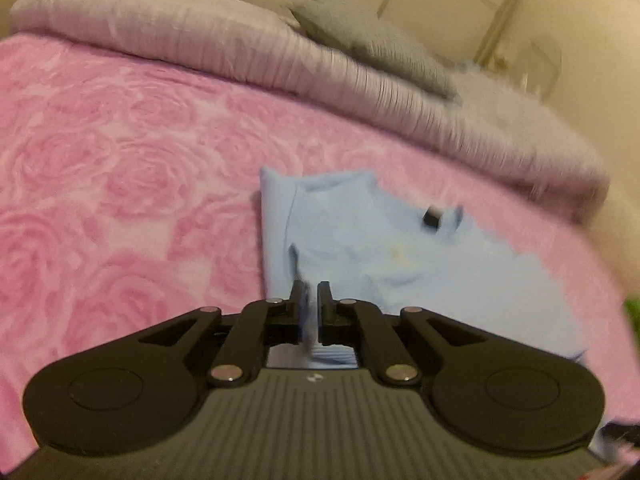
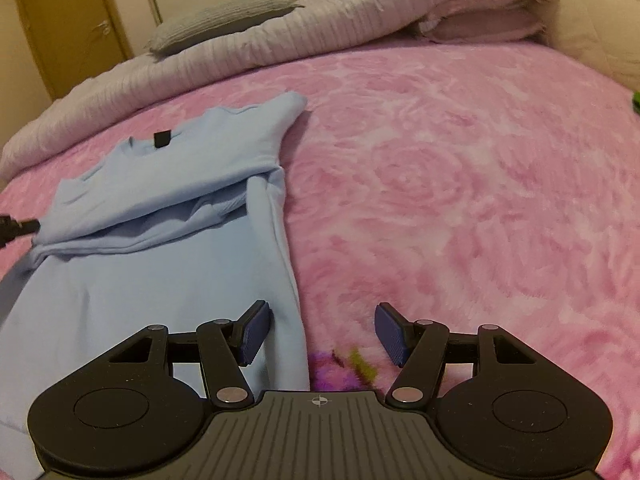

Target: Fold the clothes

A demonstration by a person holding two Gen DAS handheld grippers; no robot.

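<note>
While my left claw (image 1: 311, 294) pinches a fold of the light blue sweatshirt (image 1: 400, 256), the garment lies spread on the pink rose blanket (image 1: 120, 168). From my right wrist, my right claw (image 2: 320, 330) gapes wide and empty, straddling the sweatshirt's (image 2: 160, 248) edge, with a grey pillow (image 2: 224, 16) beyond.

**Open blanket to the right, bedding ridge at the far side**

Right of the light blue sweatshirt (image 2: 160, 216), the pink rose blanket (image 2: 460, 200) lies bare and passable. Far off, a rumpled grey quilt (image 2: 280, 40) and a grey pillow (image 2: 216, 20) form a raised barrier.
</note>
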